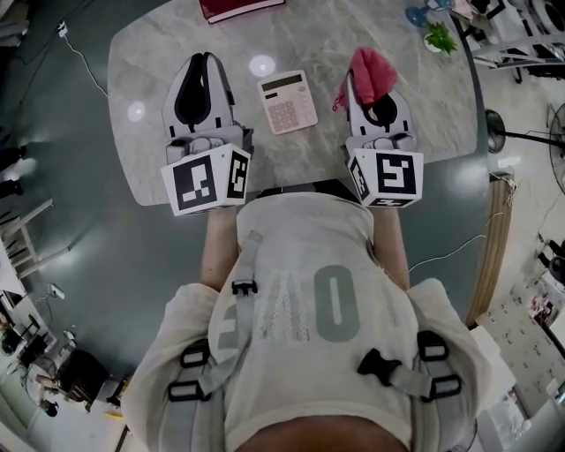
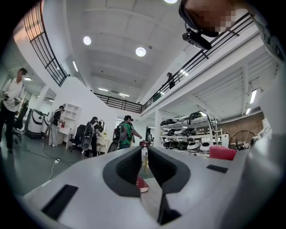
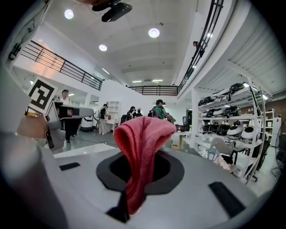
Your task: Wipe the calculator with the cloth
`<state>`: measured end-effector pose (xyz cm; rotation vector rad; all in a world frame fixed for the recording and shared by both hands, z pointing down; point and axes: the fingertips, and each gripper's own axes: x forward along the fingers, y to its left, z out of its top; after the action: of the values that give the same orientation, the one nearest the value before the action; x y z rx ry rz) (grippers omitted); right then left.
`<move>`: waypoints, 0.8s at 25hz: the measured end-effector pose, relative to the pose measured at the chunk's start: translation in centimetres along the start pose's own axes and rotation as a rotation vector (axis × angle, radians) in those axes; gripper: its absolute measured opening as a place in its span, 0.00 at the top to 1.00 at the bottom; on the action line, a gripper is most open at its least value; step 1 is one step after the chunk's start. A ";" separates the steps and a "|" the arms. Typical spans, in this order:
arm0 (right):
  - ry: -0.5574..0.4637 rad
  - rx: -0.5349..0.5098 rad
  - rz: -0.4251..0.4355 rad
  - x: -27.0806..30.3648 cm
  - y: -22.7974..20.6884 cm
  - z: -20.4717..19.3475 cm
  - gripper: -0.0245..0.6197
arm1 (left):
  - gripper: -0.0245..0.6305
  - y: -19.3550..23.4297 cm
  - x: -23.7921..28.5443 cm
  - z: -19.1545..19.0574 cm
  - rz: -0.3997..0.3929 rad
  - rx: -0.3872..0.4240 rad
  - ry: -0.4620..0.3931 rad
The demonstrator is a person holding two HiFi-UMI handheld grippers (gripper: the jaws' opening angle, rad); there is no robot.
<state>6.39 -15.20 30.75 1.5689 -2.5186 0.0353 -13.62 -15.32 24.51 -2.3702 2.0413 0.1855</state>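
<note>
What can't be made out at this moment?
Calculator: display and key print too small in the head view; absent from both gripper views.
Red book: cut off by the head view's top edge.
Where the right jaws pinch: covered by the cloth itself, in the head and right gripper views.

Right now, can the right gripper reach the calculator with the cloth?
Probably yes. The right gripper holds the pink cloth in its jaws just right of the calculator, with only bare table between them. The left gripper sits on the calculator's far side, out of the way.
</note>
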 end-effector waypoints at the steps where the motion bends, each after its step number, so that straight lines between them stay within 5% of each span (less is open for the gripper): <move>1: 0.000 -0.001 0.002 0.0 0.0 0.0 0.88 | 0.91 0.0 0.1 0.1 -0.006 -0.005 0.001; 6: 0.007 0.001 0.019 0.0 0.7 -0.2 0.87 | 0.66 -0.6 0.0 -0.3 -0.097 -0.074 0.020; 11: 0.010 -0.006 0.027 0.0 0.6 -0.4 0.87 | 0.59 -0.6 0.7 -3.3 -0.130 -0.197 0.103; 20: 0.038 -0.003 0.025 0.3 0.2 -1.3 0.87 | 0.54 -0.8 0.9 -12.1 -0.121 -0.242 0.337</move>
<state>6.23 -15.20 32.12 1.5202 -2.5081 0.0639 -11.64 -17.06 36.35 -2.8343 2.1010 0.0330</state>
